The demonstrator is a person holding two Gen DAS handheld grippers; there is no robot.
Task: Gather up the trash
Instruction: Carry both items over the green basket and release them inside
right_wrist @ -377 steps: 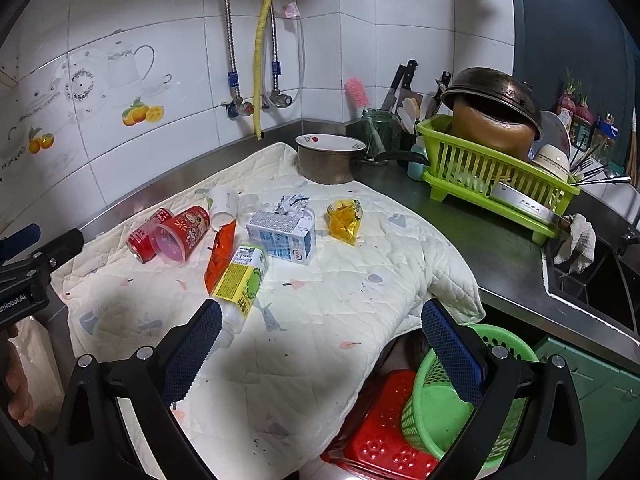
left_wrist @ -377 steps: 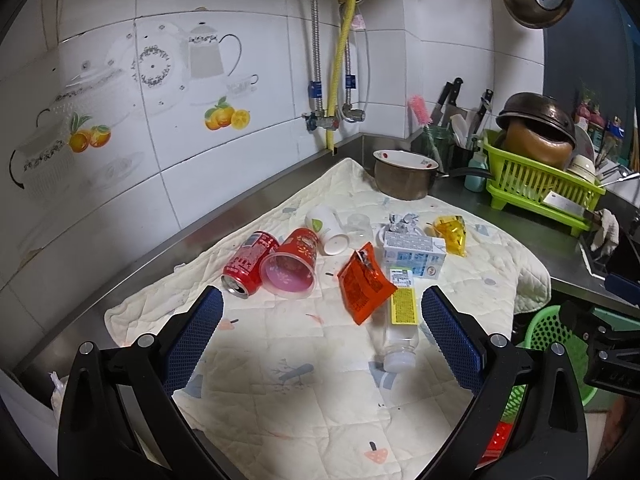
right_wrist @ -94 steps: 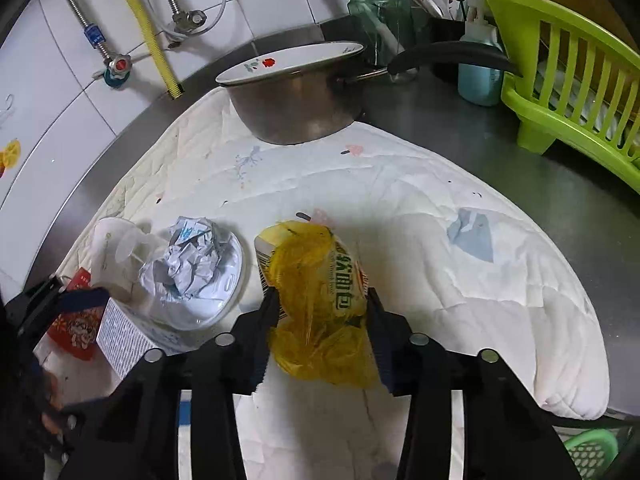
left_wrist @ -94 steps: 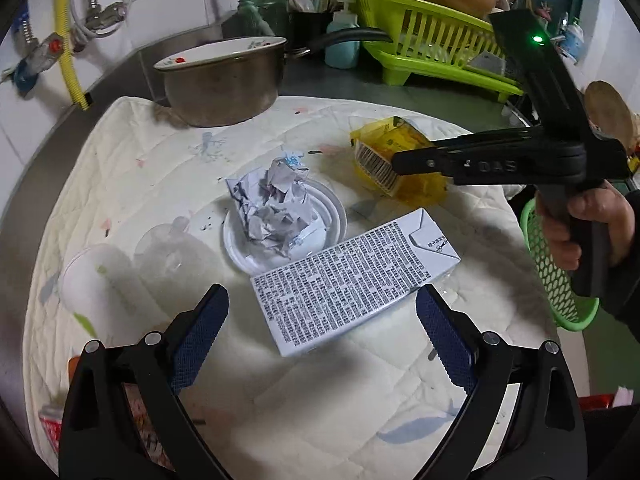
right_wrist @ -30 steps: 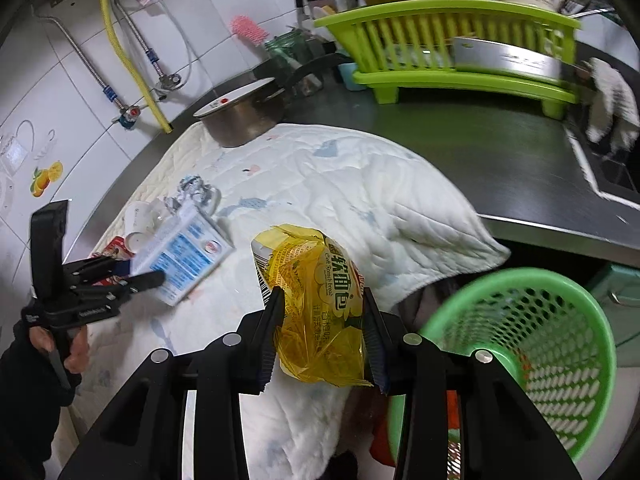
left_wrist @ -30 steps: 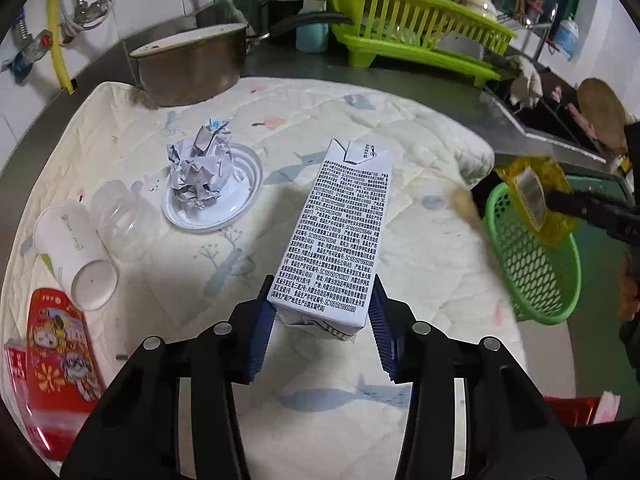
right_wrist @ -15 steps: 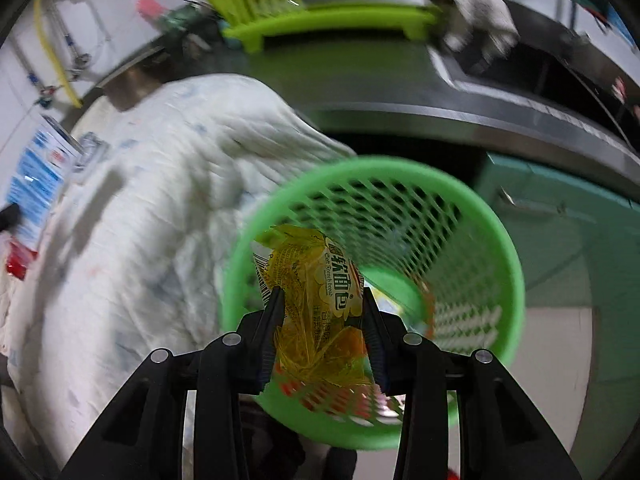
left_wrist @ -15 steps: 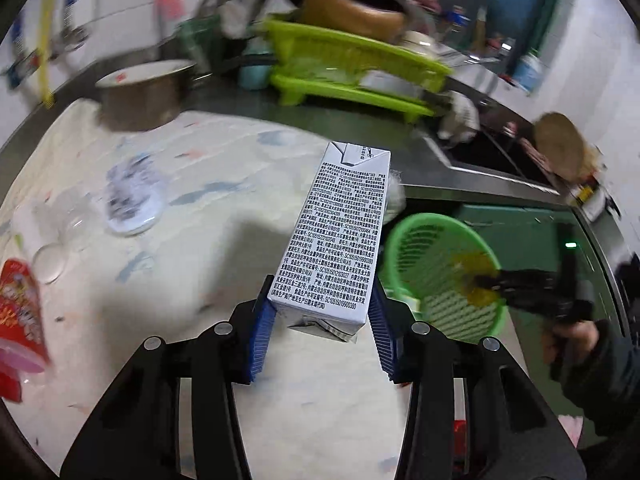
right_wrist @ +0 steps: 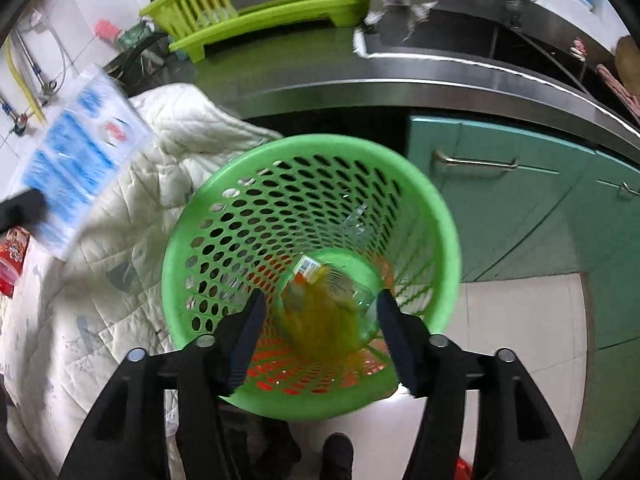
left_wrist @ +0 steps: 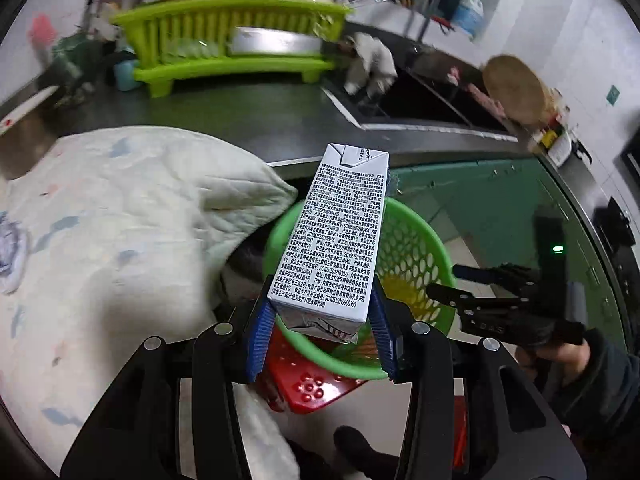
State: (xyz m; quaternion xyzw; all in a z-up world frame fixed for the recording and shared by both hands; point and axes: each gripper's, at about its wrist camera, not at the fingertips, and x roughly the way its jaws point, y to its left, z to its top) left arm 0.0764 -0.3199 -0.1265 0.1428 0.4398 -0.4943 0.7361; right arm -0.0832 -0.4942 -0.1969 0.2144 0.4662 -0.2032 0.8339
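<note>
My left gripper [left_wrist: 320, 332] is shut on a white milk carton [left_wrist: 334, 236] and holds it above the near rim of the green mesh trash basket [left_wrist: 416, 236]. My right gripper [right_wrist: 320, 320] is open over the basket [right_wrist: 224, 208]. The yellow packet [right_wrist: 320, 320] is blurred between its fingers, falling inside the basket. The carton also shows blurred at the left of the right wrist view [right_wrist: 76, 160]. The right gripper shows at the right of the left wrist view [left_wrist: 456, 280].
The white quilted cloth [left_wrist: 100, 220] hangs off the steel counter edge [right_wrist: 440, 88] beside the basket. A red stool [left_wrist: 316, 384] stands under the basket. A green dish rack [left_wrist: 232, 40], the sink [left_wrist: 420, 100] and teal cabinet doors [right_wrist: 500, 200] are behind. A red wrapper [right_wrist: 12, 260] lies on the cloth.
My right gripper has opened and let the yellow packet drop into the basket. My left gripper has carried the milk carton rightward off the cloth to above the basket.
</note>
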